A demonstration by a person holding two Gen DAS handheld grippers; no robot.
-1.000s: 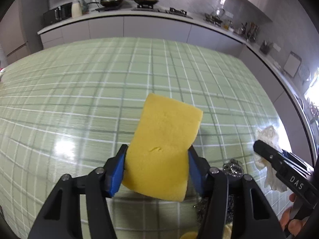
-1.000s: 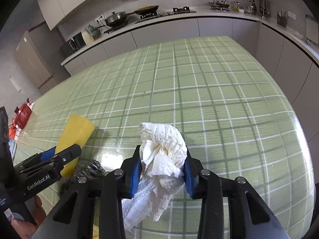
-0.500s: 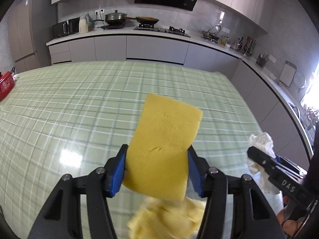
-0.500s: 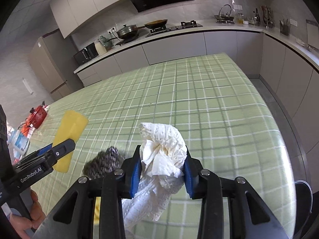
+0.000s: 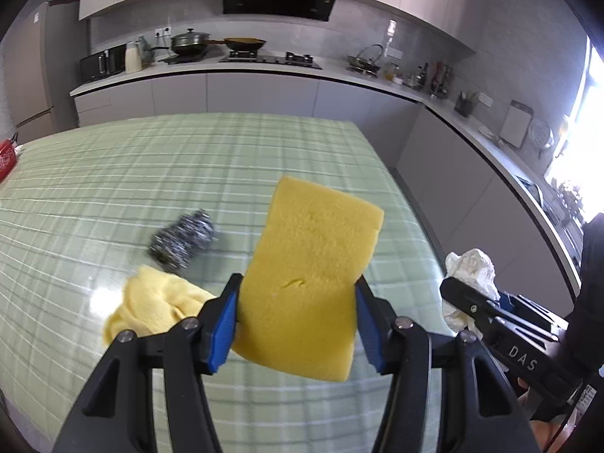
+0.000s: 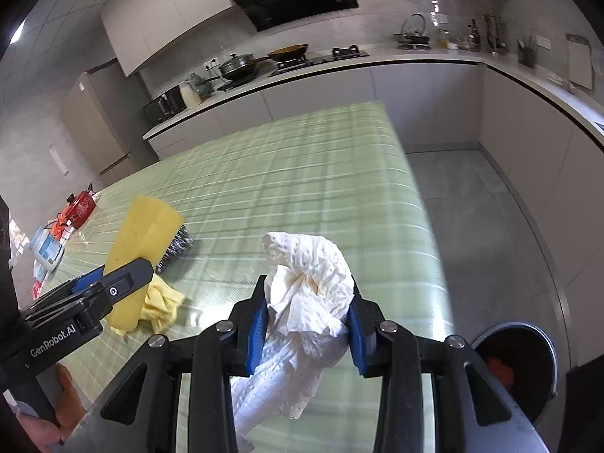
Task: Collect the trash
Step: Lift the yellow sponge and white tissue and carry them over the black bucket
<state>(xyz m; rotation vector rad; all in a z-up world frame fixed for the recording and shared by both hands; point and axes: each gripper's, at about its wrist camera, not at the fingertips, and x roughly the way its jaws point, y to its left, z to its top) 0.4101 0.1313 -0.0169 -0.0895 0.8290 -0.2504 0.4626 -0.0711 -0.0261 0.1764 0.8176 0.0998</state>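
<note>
**Both tongs loaded above the table**

The left tongs (image 5: 296, 324) are clamped on a yellow sponge (image 5: 313, 275), its blue pads (image 5: 222, 330) pressing both sides; the right tongs (image 6: 305, 319) are clamped on a crumpled white paper towel (image 6: 307, 283), whose tail hangs below the pads; both are held clear above the green checked table (image 5: 132, 173); on the table, toward its near edge, lies a yellow cloth (image 5: 154, 302) with a steel scourer (image 5: 183, 238) just beyond it, touching or nearly so; on the floor past the table's right edge stands a round bin (image 6: 528, 362) with something orange inside; a red kettle (image 6: 80, 204) sits at the table's far left edge.
</note>
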